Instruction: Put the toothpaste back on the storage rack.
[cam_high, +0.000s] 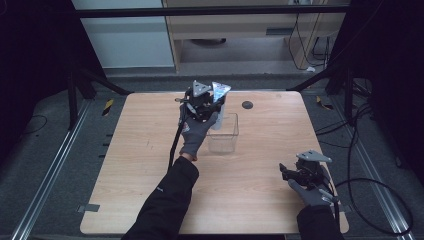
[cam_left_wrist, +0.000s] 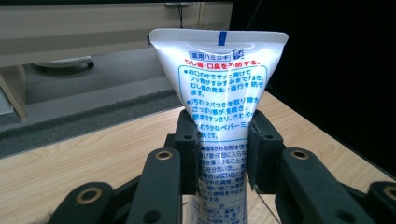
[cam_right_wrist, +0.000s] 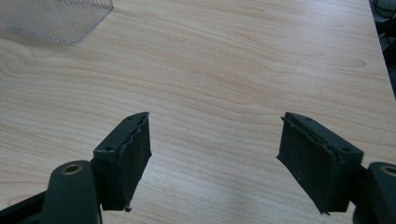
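A white toothpaste tube (cam_left_wrist: 223, 93) with blue and red print stands upright between the pads of my left gripper (cam_left_wrist: 223, 151), crimped end up; the gripper is shut on it. In the high view the left gripper (cam_high: 202, 102) holds the tube (cam_high: 219, 97) over the far left corner of a clear plastic box (cam_high: 224, 141) on the wooden table (cam_high: 150, 170). The tube's lower end reaches into the box's far side. My right gripper (cam_high: 290, 172) rests near the table's front right, open, with bare wood between its pads (cam_right_wrist: 128, 154).
A small dark round mark (cam_high: 247, 105) lies on the table behind the box. The corner of the clear box (cam_right_wrist: 56, 18) shows at the top left of the right gripper view. Black frame bars and cables surround the table.
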